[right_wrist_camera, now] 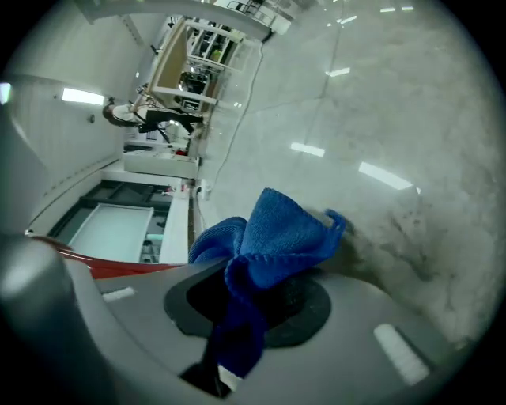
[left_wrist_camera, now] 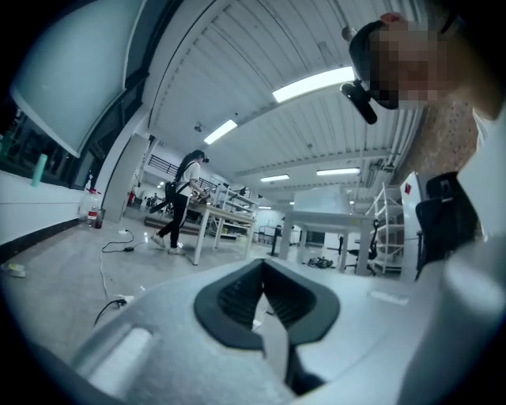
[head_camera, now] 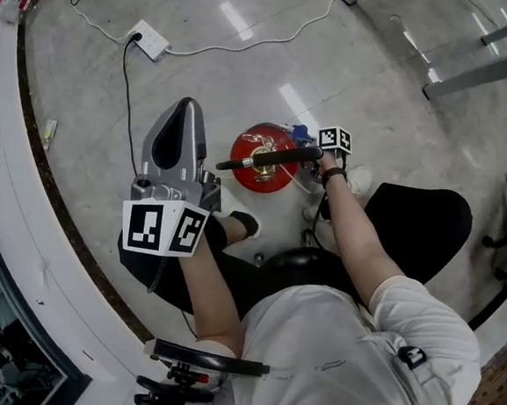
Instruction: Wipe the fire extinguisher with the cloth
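Observation:
A red fire extinguisher (head_camera: 258, 157) stands on the grey floor, seen from above, with its black handle (head_camera: 267, 160) across the top. My right gripper (head_camera: 309, 146) is at its right side, shut on a blue cloth (head_camera: 299, 134). In the right gripper view the cloth (right_wrist_camera: 277, 229) bunches out from between the jaws of the right gripper (right_wrist_camera: 253, 293), and the red body (right_wrist_camera: 118, 265) shows at the left. My left gripper (head_camera: 182, 115) is held up to the left of the extinguisher, apart from it. In its own view the left gripper (left_wrist_camera: 263, 273) is shut on nothing and points across the room.
A power strip (head_camera: 148, 40) with a white cable lies on the floor behind. A black chair seat (head_camera: 423, 226) is at the right, table legs (head_camera: 467, 73) beyond it. A curved white ledge (head_camera: 8, 219) runs along the left. Another person (left_wrist_camera: 183, 198) walks past tables far off.

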A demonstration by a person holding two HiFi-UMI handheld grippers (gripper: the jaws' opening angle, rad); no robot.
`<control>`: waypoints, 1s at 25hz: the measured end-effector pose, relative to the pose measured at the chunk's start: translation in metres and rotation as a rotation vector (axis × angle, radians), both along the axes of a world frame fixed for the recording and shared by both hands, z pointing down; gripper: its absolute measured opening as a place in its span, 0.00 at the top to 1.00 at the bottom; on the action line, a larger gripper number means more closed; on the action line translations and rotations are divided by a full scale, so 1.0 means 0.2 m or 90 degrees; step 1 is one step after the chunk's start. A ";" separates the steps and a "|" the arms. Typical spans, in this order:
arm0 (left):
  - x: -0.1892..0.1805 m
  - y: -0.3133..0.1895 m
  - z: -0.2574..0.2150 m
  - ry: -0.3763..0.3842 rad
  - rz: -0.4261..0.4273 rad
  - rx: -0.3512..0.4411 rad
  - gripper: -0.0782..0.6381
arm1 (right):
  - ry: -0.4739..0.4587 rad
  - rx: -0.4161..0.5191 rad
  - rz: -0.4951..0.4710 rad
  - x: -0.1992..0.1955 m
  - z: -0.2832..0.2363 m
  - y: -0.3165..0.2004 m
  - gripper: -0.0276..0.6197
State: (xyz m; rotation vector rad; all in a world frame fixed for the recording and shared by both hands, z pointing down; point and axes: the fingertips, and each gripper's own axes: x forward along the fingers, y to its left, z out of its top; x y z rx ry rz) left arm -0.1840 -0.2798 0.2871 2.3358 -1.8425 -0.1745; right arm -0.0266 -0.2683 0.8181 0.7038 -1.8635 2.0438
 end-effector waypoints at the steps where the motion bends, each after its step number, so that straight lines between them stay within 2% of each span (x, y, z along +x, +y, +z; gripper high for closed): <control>1: -0.03 -0.02 0.04 -0.001 -0.009 -0.012 0.89 | 0.034 0.003 -0.027 0.02 0.11 0.02 0.81; 3: -0.07 -0.04 0.13 -0.004 -0.020 -0.036 0.89 | 0.093 0.020 -0.109 0.07 0.27 0.07 0.82; 6: -0.10 -0.09 0.17 -0.007 -0.023 -0.048 0.89 | 0.147 0.043 -0.257 0.09 0.31 0.06 0.82; 7: -0.11 -0.11 0.16 -0.007 -0.019 -0.046 0.89 | 0.149 0.053 -0.300 0.07 0.26 0.02 0.82; 8: -0.12 -0.12 0.14 -0.008 -0.013 -0.043 0.89 | 0.112 0.063 -0.310 0.03 0.14 -0.04 0.81; 9: -0.12 -0.13 0.11 -0.011 -0.009 -0.038 0.89 | 0.029 0.073 -0.284 -0.05 -0.07 -0.14 0.81; 11: -0.14 -0.16 0.04 -0.015 -0.007 -0.023 0.89 | -0.216 0.100 -0.194 -0.23 -0.69 -0.34 0.81; 12: -0.15 -0.16 0.01 -0.014 -0.009 -0.014 0.89 | -0.327 0.123 -0.176 -0.29 -1.03 -0.40 0.81; 13: -0.16 -0.17 -0.03 -0.011 -0.011 -0.005 0.89 | -0.418 0.159 -0.187 -0.31 -1.34 -0.44 0.81; 14: -0.16 -0.18 -0.05 -0.009 -0.012 0.003 0.89 | -0.492 0.206 -0.224 -0.32 -1.61 -0.43 0.81; 16: -0.17 -0.18 -0.09 -0.003 -0.012 0.014 0.89 | -0.583 0.299 -0.343 -0.31 -2.00 -0.33 0.81; 18: -0.18 -0.18 -0.10 0.002 -0.010 0.019 0.89 | -0.595 0.342 -0.483 -0.33 -2.14 -0.14 0.81; 20: -0.19 -0.16 -0.08 0.007 -0.013 0.016 0.89 | -0.574 0.320 -0.583 -0.36 -2.10 0.02 0.80; 22: -0.20 -0.15 -0.05 0.010 -0.017 0.006 0.89 | -0.562 0.288 -0.572 -0.38 -2.01 0.03 0.80; 25: -0.21 -0.12 0.00 0.014 -0.020 -0.004 0.89 | -0.518 0.250 -0.479 -0.35 -1.80 -0.11 0.80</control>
